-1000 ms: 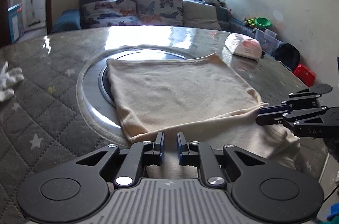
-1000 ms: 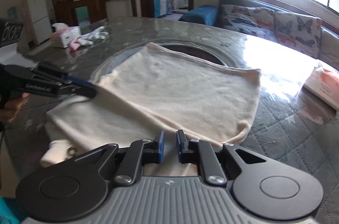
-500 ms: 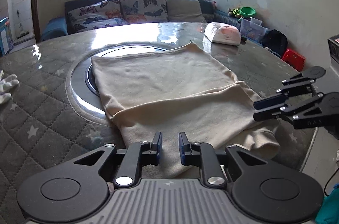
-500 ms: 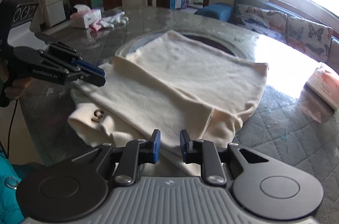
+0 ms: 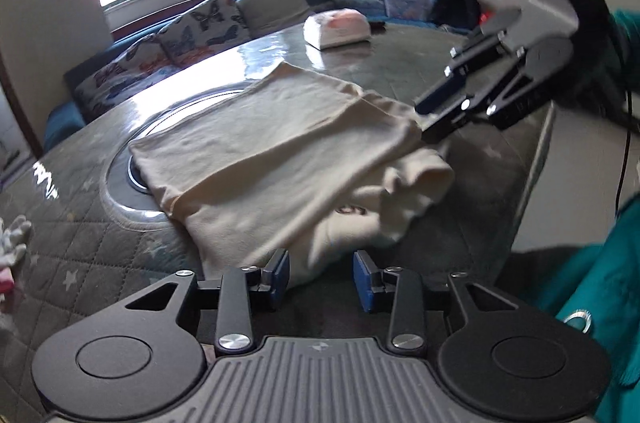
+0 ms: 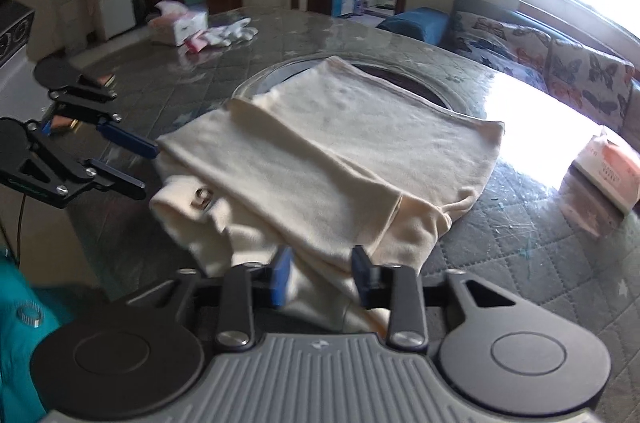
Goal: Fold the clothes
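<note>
**Two open grippers over a partly folded cream garment**

Left wrist view: The left gripper (image 5: 320, 273) fills the lower edge, its blue-padded fingers spread apart and holding nothing, just short of the near hem of a cream garment (image 5: 280, 159). The garment lies on a dark quilted worktop (image 5: 92, 255), partly over a round glass inset. One flat layer is laid over another, and a loose bunched part with a small dark mark sticks out at the right, near the worktop's edge. The right gripper (image 5: 430, 121) hovers at the garment's far right corner, fingers slightly apart; whether they touch cloth cannot be told. A white packet (image 5: 340, 31) sits well beyond.

Right wrist view: The right gripper (image 6: 322, 277) has its fingers spread, with the garment's (image 6: 340, 151) near edge lying between them, not pinched. The left gripper (image 6: 136, 167) stands just beside the garment's left side, fingers apart and empty. A sleeve-like roll with a small metal clasp sags towards the worktop's (image 6: 540, 263) rim.

Risk, as a judgement: the bunched part could slide off the edge and drag the layers askew. A grip that takes only the top layer would pull the fold apart.
</note>
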